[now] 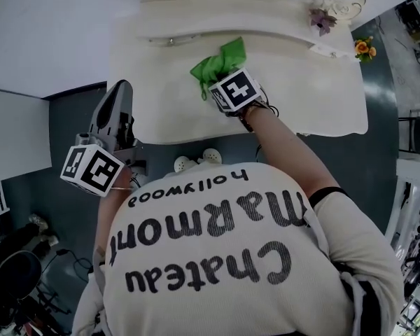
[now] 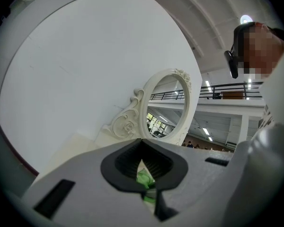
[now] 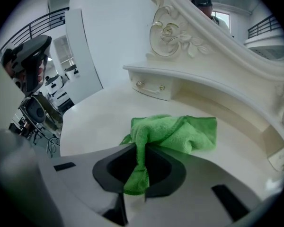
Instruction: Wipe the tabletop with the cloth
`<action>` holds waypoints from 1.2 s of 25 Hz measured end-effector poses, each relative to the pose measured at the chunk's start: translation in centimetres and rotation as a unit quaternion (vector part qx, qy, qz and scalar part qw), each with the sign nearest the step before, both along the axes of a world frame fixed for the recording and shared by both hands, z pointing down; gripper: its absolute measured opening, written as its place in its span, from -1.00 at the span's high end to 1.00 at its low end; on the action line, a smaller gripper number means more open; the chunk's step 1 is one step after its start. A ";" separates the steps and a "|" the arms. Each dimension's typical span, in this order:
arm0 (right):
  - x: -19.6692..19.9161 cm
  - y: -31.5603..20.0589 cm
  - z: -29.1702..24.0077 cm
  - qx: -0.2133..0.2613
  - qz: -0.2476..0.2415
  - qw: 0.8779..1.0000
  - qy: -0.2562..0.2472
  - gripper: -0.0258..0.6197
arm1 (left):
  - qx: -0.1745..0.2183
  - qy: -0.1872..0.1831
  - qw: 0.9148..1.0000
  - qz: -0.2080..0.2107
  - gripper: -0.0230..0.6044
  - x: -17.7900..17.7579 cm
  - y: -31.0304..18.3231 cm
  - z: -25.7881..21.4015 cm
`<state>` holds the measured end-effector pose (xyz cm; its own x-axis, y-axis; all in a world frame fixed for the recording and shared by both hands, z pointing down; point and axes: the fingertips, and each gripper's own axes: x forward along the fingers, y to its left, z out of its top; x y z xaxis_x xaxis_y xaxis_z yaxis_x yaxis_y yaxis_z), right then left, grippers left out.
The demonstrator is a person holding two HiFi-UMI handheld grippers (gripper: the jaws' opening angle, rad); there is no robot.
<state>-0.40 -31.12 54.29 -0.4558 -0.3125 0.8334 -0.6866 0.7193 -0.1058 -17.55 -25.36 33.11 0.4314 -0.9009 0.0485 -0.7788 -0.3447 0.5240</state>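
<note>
Right tool [image 3: 141,171] clamped on a fold of the green cloth [image 3: 177,132], cloth bunched far-centre on the cream counter [image 1: 161,96], near part hidden behind that tool from above, left tool [image 2: 143,167] jaws together, empty, off the counter's left edge

I'm seeing a nappy green terry-like cloth [image 3: 180,131] on a smooth, cream, faintly sheened tabletop [image 3: 94,122], the right gripper [image 3: 138,150] moulded in matt grey plastic with black ribbed pads [image 3: 164,168], and a carved mirror frame [image 2: 125,124] painted smooth ivory.
</note>
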 end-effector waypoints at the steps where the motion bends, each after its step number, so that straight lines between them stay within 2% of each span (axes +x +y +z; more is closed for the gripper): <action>1: 0.5 0.0 0.0 0.000 0.004 1.000 0.000 0.72 | 0.000 0.001 1.000 0.004 0.90 0.5 -0.1 0.0; 17: 7.5 0.4 0.2 0.016 0.024 1.000 0.005 0.72 | 0.023 0.007 0.999 0.028 0.90 7.3 0.1 0.2; 30: 10.5 1.0 0.1 0.012 0.044 0.999 -0.010 0.72 | 0.036 -0.002 0.999 0.034 0.90 9.6 1.0 -0.3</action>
<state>10.07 -30.10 54.42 -0.4421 -0.3718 0.8163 -0.7457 0.6581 -0.1041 -7.91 -24.34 32.82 0.4911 -0.8710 -0.0139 -0.7543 -0.4332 0.4933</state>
